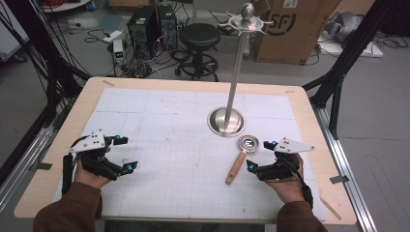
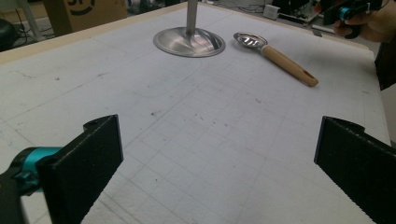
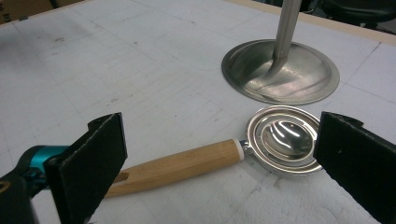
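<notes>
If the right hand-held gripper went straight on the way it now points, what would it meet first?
Probably the utensil with a wooden handle and round metal head, lying on the mat just ahead of the right hand-held gripper, between its open jaws. The stand's metal base lies beyond. Depth is approximate.

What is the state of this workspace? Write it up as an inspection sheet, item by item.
Surface: wooden table under a white gridded mat, scuffed and speckled.
Job's things: metal stand with a round base and tall pole; metal strainer spoon with a wooden handle, lying flat beside the base.
Clutter: nothing seen.
Grippers: left gripper open over bare mat; right gripper open beside the spoon, fingers apart.
Cables: loose tangle on the floor beyond the table.
Surroundings: black stool, computer towers, cardboard box.
</notes>
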Tool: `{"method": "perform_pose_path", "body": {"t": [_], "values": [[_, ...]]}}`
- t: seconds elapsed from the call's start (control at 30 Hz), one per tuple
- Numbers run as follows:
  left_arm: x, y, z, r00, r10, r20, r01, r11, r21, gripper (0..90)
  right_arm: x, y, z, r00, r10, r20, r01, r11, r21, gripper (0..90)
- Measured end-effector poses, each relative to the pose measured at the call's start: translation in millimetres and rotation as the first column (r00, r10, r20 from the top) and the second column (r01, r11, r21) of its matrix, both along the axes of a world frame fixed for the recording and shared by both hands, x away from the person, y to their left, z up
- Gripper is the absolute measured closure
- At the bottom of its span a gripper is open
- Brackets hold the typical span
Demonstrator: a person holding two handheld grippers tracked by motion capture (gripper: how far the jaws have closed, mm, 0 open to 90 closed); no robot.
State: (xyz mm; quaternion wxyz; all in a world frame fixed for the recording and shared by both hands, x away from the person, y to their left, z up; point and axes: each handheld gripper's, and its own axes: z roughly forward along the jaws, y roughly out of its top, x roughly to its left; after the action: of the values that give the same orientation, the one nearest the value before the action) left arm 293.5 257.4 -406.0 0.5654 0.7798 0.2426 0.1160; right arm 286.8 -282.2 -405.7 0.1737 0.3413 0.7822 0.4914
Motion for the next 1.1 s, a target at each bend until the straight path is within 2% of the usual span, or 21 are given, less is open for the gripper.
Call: {"method": "perform_pose_path", "body": {"t": [0.13,0.27,0.67,0.8,0.87,0.97,1.1], "values": [[-0.8,-0.2,-0.6,1.0,-0.002,-0.005,0.002,1.0,0.005,1.7,1.0,0.7,-1.7,0.9999,0.005,-0.009,-0.005,1.0,-0.007,1.5],[-2.6,-1.7,-0.8,0.9998,-0.018,-0.002,0.018,0.9998,0.011,1.7,-0.3,-0.2,-0.1,1.0,0.002,0.001,-0.002,1.0,-0.01,1.5],[-4.9,-0.6,-0.2,0.9999,-0.017,0.0,0.017,0.9997,0.016,1.7,-1.3,1.3,5.8,0.9996,0.023,0.015,-0.023,0.9996,-0.016,2.4],[-6.1,-0.5,-0.8,0.9999,-0.016,-0.002,0.016,0.9996,0.025,1.7,-1.4,1.2,6.2,0.999,0.043,0.009,-0.043,0.9986,-0.029,7.3],[-6.0,-0.3,-0.8,0.9999,-0.017,-0.002,0.017,0.9996,0.024,1.7,-2.0,2.1,6.3,0.9981,0.062,0.004,-0.062,0.997,-0.046,14.9],[-5.4,-0.2,-1.2,0.9999,-0.017,-0.003,0.017,0.9995,0.028,1.7,-3.7,5.4,6.6,0.9968,0.08,0.004,-0.08,0.9943,-0.07,16.5],[-5.2,-0.3,-1.4,0.9999,-0.017,-0.004,0.017,0.9995,0.028,1.7,-4.4,7.2,6.9,0.993,0.117,-0.012,-0.118,0.9901,-0.076,27.8]]}}
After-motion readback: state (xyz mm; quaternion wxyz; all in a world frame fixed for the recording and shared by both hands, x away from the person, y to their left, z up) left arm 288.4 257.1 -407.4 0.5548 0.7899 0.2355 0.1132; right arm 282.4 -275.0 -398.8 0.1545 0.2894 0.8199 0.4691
